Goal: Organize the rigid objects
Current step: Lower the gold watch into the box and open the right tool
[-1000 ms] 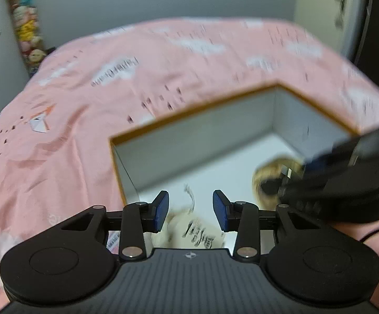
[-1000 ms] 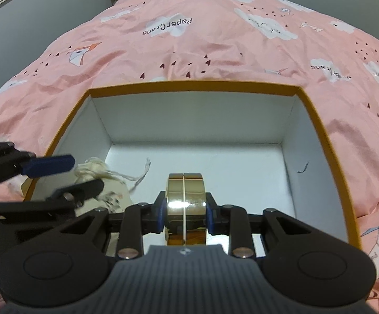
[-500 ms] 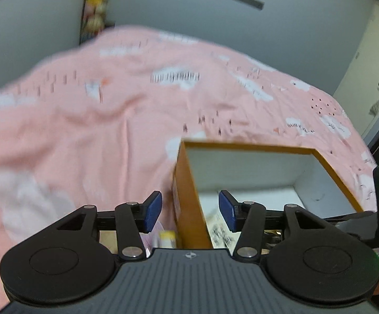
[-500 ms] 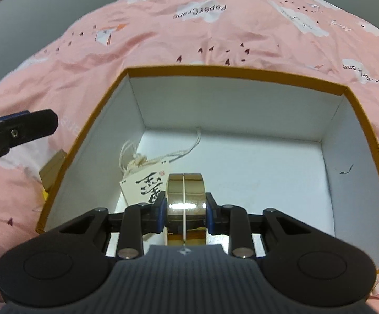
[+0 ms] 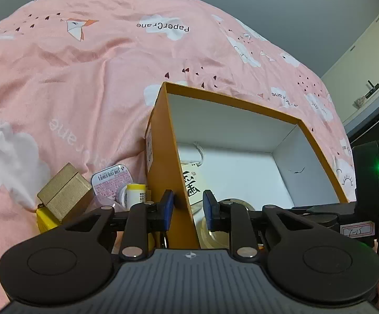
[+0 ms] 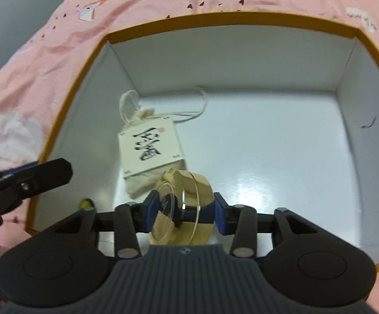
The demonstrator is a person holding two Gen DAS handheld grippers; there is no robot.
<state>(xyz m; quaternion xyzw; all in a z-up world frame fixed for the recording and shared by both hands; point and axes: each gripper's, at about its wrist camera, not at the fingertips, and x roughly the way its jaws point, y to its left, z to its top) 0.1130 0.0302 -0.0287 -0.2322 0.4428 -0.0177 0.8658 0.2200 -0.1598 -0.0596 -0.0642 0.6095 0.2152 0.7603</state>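
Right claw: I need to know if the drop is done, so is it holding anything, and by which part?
Seemingly nothing: the right claw is opening, and the round gold case lies tilted and loose between its jaws inside the box.

Orange box (image 6: 367, 39), white inside, open on the pink bed. In it: cream pouch (image 6: 151, 154) with calligraphy tag, flat near left wall; gold round case (image 6: 189, 206) tipped on edge just in front, touching it. Outside left wall: gold box (image 5: 63, 196), pink tin (image 5: 110, 180), yellow tube (image 5: 136, 196).
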